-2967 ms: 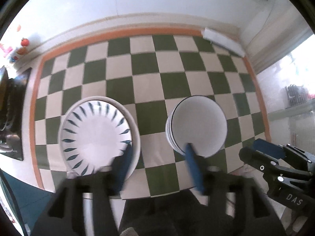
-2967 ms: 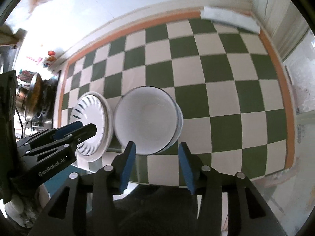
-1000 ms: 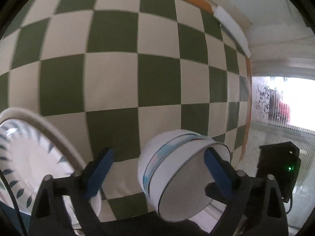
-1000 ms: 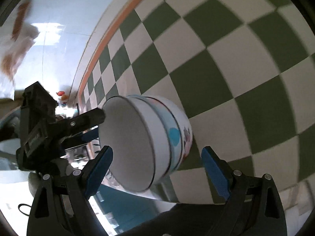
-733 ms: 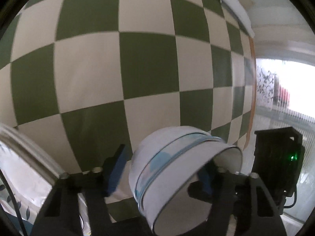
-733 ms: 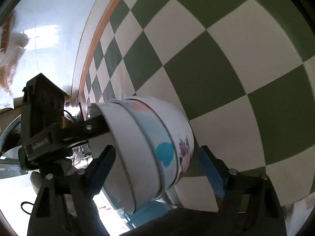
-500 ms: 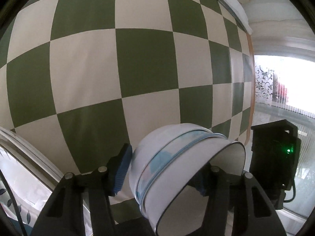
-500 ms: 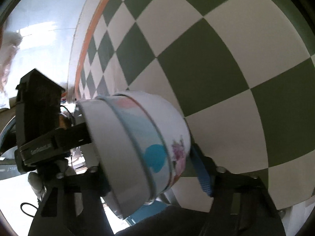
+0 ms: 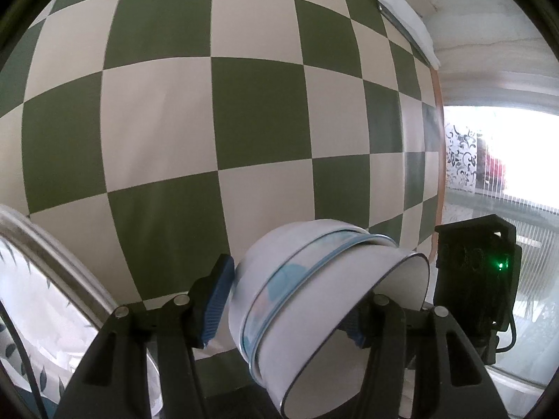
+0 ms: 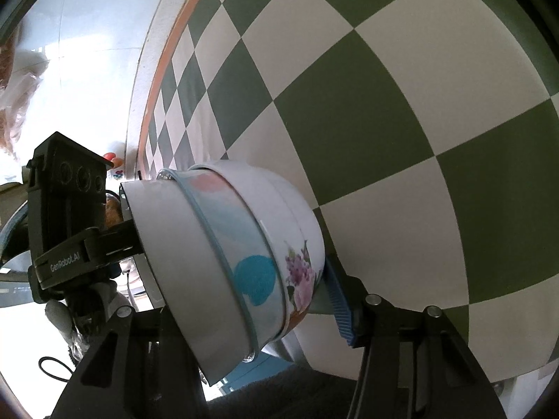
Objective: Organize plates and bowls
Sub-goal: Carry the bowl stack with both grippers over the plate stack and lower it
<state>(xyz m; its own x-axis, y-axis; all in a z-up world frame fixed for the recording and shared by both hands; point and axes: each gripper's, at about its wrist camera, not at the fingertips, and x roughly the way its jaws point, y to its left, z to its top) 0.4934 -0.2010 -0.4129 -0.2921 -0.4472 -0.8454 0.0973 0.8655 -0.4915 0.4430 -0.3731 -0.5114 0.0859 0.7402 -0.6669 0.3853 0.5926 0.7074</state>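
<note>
Now both sets of fingers have just been closing and press on the same stack of bowls (image 9: 314, 300) from opposite sides: the left gripper (image 9: 283, 300) squeezes it between its blue pads (image 9: 216, 296), and the right gripper (image 10: 244, 300) clamps it too, one pad (image 10: 337, 310) against the flowered bottom bowl. Held between the two, the nested stack is tipped on its side, rims toward the left gripper's far finger, probably so several bowls travel as one without sliding apart. Just left of the left fingers lies the leaf-patterned plate (image 9: 42, 314). Beyond the fingers spreads the green-and-white checkered surface (image 9: 244, 111).
</note>
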